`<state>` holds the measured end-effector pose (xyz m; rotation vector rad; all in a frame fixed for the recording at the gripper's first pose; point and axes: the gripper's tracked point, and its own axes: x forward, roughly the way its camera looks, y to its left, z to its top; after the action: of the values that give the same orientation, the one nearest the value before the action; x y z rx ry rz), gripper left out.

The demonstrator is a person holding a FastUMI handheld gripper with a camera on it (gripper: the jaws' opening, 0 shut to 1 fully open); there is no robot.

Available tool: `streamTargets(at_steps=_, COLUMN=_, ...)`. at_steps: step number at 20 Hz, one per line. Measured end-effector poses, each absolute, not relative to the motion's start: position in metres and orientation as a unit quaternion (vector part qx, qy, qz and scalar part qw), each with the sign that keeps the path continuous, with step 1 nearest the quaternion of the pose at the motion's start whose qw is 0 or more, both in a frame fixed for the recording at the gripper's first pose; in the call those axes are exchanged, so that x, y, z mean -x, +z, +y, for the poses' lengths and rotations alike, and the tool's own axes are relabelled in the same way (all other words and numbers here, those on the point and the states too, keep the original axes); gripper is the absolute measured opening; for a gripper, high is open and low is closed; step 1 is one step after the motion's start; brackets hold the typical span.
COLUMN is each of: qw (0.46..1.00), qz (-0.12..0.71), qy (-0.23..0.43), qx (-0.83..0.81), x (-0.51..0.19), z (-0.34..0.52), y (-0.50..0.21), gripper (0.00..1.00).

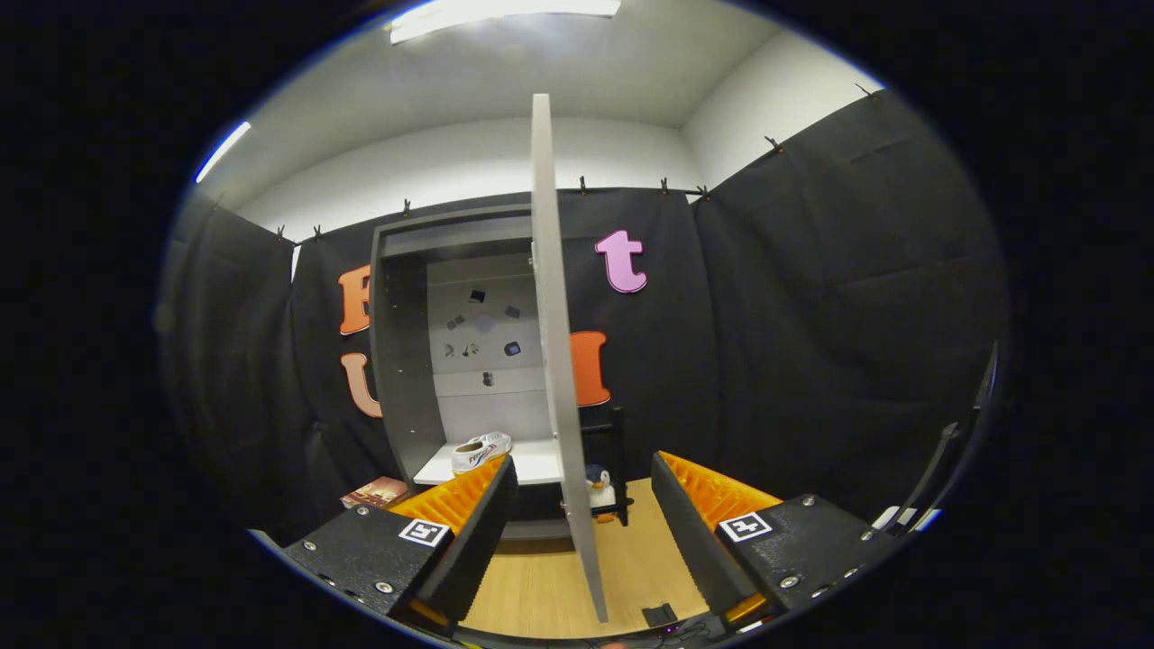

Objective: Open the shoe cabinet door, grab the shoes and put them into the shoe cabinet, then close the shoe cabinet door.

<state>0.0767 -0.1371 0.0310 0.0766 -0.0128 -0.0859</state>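
A grey shoe cabinet (401,361) stands against the booth's wall with its inside showing. Its tall grey door (557,361) is swung wide and seen edge-on, its free edge reaching down between my two fingers. A white shoe (480,451) lies on the cabinet's white bottom shelf (532,464), just beyond my left finger (469,532). My gripper (581,541) is open, its fingers set apart on either side of the door's edge without pressing on it.
A small penguin toy (598,487) sits on the wooden floor (541,586) by a black stand (613,451) to the right of the door. A reddish box (377,492) lies left of the cabinet. Dark cloth walls close in on both sides.
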Motion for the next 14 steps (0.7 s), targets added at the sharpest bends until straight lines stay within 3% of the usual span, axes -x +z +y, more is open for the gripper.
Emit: streamTargets(at_steps=14, qw=0.999, qz=-0.004, qy=0.012, qx=-0.032, x=-0.14, z=-0.179, y=0.01, gripper=0.95)
